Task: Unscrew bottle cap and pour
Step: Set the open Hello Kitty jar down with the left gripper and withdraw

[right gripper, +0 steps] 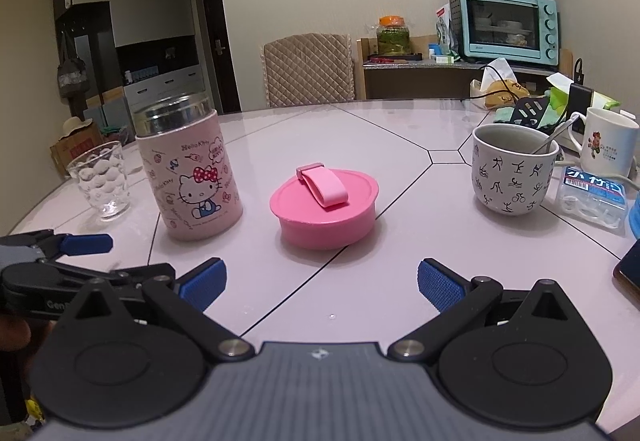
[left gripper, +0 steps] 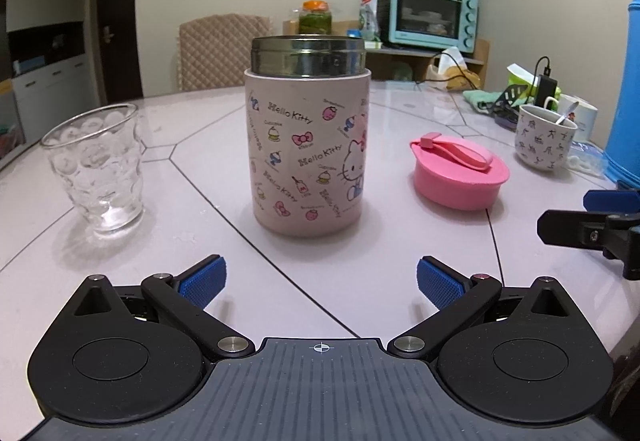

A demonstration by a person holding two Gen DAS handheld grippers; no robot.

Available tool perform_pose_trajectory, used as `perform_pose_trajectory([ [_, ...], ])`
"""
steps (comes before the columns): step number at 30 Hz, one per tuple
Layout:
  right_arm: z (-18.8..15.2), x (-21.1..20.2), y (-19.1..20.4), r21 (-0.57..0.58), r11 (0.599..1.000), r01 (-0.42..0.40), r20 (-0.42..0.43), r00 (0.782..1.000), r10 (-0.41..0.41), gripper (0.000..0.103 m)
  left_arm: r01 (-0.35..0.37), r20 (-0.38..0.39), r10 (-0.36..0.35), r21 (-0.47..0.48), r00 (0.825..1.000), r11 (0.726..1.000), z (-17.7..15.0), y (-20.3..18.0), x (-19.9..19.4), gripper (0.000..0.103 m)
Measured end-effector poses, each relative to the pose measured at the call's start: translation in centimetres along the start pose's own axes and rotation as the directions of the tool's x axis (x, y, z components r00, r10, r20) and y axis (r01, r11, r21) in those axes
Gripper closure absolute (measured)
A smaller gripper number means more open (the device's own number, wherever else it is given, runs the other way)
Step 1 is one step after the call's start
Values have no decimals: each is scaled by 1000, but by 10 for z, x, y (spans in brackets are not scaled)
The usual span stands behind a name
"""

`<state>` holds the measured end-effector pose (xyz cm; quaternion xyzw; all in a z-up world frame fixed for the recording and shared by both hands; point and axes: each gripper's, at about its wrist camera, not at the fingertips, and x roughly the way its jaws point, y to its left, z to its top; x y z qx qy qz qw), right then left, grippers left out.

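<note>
A pink Hello Kitty bottle [left gripper: 307,157] stands upright on the table with its steel mouth uncovered; it also shows in the right wrist view [right gripper: 192,177]. Its pink cap [left gripper: 460,173] lies on the table to the bottle's right, straight ahead in the right wrist view [right gripper: 324,207]. A clear empty glass [left gripper: 96,165] stands to the bottle's left, also in the right wrist view [right gripper: 100,179]. My left gripper [left gripper: 320,283] is open and empty, just short of the bottle. My right gripper [right gripper: 322,283] is open and empty, just short of the cap.
A patterned mug [right gripper: 512,169] with a spoon, a white mug [right gripper: 608,145] and a floss pick box [right gripper: 592,197] stand at the right. A blue container [left gripper: 628,97] is at the far right. A chair [right gripper: 308,69] and a teal oven [right gripper: 508,27] stand behind the table.
</note>
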<state>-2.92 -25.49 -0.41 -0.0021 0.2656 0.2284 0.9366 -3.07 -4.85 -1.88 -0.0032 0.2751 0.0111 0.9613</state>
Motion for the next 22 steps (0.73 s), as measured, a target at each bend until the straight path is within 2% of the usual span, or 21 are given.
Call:
perform_pose_trajectory([
  [22, 0, -24, 2, -6, 1000, -7, 25, 1000, 7, 0, 20, 40, -20, 0, 999, 1000, 3, -13, -26, 0],
])
